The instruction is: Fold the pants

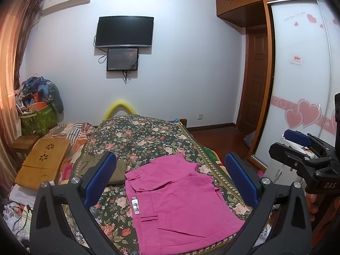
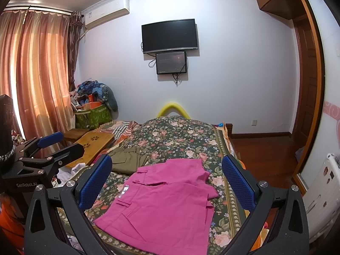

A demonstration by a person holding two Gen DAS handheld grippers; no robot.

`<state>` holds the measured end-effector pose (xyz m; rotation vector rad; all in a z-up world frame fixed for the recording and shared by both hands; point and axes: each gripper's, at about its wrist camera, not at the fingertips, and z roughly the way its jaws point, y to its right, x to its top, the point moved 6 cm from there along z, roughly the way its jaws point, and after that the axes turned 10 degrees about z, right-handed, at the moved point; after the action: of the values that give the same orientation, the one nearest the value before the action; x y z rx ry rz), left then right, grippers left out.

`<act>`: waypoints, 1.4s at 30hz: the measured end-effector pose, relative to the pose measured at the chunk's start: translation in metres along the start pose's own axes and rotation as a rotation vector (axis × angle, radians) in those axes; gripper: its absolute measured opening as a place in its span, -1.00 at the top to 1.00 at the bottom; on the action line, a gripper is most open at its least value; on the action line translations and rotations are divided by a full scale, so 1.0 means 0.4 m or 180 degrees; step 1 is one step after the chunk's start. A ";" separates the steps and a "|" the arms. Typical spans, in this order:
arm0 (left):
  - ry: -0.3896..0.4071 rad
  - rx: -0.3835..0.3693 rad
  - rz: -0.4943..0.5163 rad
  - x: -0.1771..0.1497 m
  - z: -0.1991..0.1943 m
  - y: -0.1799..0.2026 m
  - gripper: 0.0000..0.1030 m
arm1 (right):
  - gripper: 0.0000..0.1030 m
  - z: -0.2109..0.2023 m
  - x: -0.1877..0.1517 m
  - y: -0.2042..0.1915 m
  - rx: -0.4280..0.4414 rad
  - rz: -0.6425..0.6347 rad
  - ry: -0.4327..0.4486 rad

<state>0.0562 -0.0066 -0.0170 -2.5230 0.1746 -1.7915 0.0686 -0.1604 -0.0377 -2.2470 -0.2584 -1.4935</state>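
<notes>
Bedroom; dark floral-print quilt (image 1: 148, 136) is covering the bed, with a black wall-mounted television (image 1: 125, 31) hanging behind it.

Folded bright pink cotton pants (image 1: 180, 204) are lying flat on the near end of the quilt, waistband label facing up, with a crumpled olive-green garment (image 2: 127, 159) sitting just beyond. The left gripper (image 1: 170, 182) is hovering above the pants, blue-padded fingers spread wide, gripping nothing. The right gripper (image 2: 167, 182) is doing likewise, jaws parted and empty. A light bamboo lap tray (image 1: 44, 161) is resting at the bed's left edge.

Left gripper (image 1: 170, 180) and right gripper (image 2: 166, 182) both hover side by side, jaws spread wide, holding nothing
</notes>
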 end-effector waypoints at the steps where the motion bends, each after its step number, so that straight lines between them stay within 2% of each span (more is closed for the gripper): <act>1: 0.0000 -0.0003 -0.0001 0.000 0.000 0.000 -1.00 | -1.00 -0.001 0.002 0.000 0.0000 0.0000 0.0000; 42: 0.0026 -0.0040 0.0010 0.000 -0.002 0.009 -1.00 | -1.00 0.005 -0.001 0.005 0.0007 0.0009 -0.0033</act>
<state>0.0554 -0.0102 -0.0170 -2.5228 0.1905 -1.8053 0.0709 -0.1613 -0.0392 -2.2531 -0.2600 -1.4797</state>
